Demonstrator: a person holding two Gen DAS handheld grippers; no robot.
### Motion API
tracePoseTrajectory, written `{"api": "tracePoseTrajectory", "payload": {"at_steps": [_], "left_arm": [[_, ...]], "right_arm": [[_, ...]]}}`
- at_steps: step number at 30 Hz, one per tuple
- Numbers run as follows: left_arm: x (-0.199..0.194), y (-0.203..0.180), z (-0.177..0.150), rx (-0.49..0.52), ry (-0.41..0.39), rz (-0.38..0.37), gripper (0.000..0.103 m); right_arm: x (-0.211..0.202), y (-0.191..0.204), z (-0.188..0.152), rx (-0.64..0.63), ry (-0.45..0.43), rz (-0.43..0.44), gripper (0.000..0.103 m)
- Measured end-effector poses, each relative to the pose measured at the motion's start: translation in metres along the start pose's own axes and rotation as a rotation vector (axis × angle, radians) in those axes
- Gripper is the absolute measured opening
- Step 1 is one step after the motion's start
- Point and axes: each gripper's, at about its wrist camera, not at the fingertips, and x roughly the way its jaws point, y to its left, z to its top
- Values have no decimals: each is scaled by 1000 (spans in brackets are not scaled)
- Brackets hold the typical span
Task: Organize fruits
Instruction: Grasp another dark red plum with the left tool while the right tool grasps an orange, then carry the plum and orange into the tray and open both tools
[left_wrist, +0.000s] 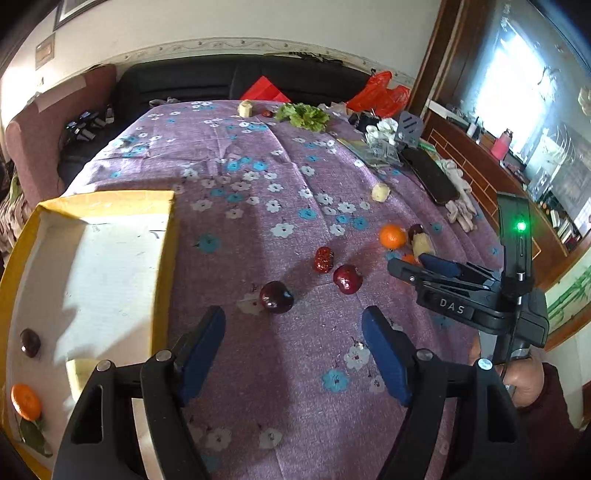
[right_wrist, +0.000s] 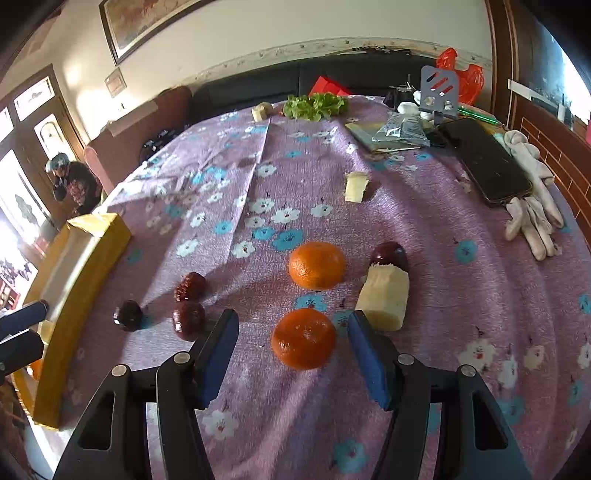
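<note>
Left wrist view: left hand-held gripper (left_wrist: 293, 343) spread wide over the purple flowered table (left_wrist: 258, 206), nothing between the blue pads, a dark red plum (left_wrist: 276, 297) lying just ahead of the gap. Two more dark red fruits (left_wrist: 347, 279) a little farther out, an orange (left_wrist: 392, 236) beyond them. Yellow-rimmed cardboard box (left_wrist: 162, 258) to the left, holding a dark plum (left_wrist: 30, 342) and a leafy orange (left_wrist: 25, 401).

Right wrist view: right hand-held gripper (right_wrist: 293, 350) half open, straddling a near orange (right_wrist: 303, 339) without touching it. Second orange (right_wrist: 317, 265) farther ahead, a pale peeled chunk (right_wrist: 384, 298) just right of the jaws, a dark fruit (right_wrist: 389, 253) behind that chunk. Lettuce (right_wrist: 315, 106), phone (right_wrist: 485, 161) and white gloves (right_wrist: 532, 206) near the far and right edges.
</note>
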Motion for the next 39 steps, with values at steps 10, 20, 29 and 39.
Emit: {"api": "tracePoseTrajectory", "payload": {"at_steps": [10, 20, 29, 39], "left_arm": [[56, -40, 10, 85, 7, -67, 75], [97, -66, 14, 184, 16, -20, 41], [79, -44, 9, 114, -15, 38, 26], [-27, 23, -8, -51, -170, 61, 26]], "right_arm": [[7, -16, -5, 68, 6, 31, 38], [-3, -28, -4, 113, -24, 73, 38], [-2, -16, -7, 48, -34, 42, 38], [-16, 3, -10, -17, -103, 87, 39]]}}
